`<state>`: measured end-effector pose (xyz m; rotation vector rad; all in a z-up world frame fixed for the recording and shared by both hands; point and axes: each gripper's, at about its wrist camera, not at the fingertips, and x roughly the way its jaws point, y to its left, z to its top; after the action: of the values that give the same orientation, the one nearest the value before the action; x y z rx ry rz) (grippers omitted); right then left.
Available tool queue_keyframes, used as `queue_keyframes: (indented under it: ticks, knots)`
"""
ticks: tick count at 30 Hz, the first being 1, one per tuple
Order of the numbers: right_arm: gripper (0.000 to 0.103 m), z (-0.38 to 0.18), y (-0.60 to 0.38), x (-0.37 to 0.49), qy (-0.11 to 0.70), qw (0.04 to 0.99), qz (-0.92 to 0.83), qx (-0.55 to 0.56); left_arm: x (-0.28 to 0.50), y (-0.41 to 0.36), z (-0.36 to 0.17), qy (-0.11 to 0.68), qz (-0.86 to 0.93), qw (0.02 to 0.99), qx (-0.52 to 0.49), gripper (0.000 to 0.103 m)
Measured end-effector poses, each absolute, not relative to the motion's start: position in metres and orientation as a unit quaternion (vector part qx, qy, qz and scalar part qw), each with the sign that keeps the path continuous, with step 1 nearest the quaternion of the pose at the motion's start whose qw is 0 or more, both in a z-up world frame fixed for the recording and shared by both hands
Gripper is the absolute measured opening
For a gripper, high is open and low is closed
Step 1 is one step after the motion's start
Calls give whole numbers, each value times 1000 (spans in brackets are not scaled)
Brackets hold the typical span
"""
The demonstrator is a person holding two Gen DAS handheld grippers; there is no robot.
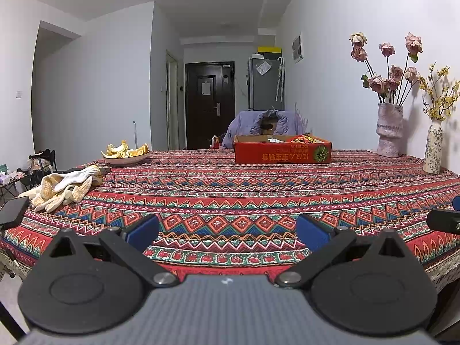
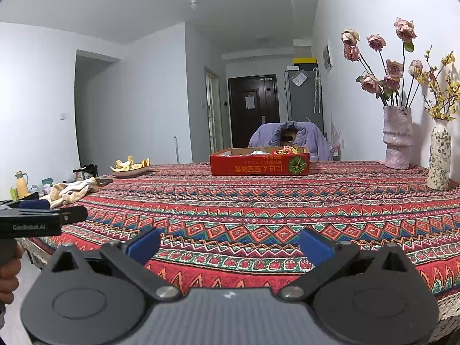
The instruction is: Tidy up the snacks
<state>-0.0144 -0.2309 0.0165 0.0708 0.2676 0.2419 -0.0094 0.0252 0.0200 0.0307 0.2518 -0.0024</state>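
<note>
A red cardboard box with snack packets inside stands at the far side of the table; it also shows in the right wrist view, with packets in it. My left gripper is open and empty, low over the near table edge, far from the box. My right gripper is open and empty, also near the front edge. The left gripper shows from the side in the right wrist view.
A patterned red tablecloth covers the table. A plate of fruit peel, work gloves and a phone lie at the left. Two vases with flowers stand at the right by the wall. A chair with a purple jacket stands behind the box.
</note>
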Motion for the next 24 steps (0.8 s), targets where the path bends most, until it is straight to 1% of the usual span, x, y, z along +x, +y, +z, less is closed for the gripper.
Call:
queue_keyframes:
  ticks: [24]
  knots:
    - [103,15,-231,-15,131,984,119,35,-10,25,20,126,-8,992,17,103]
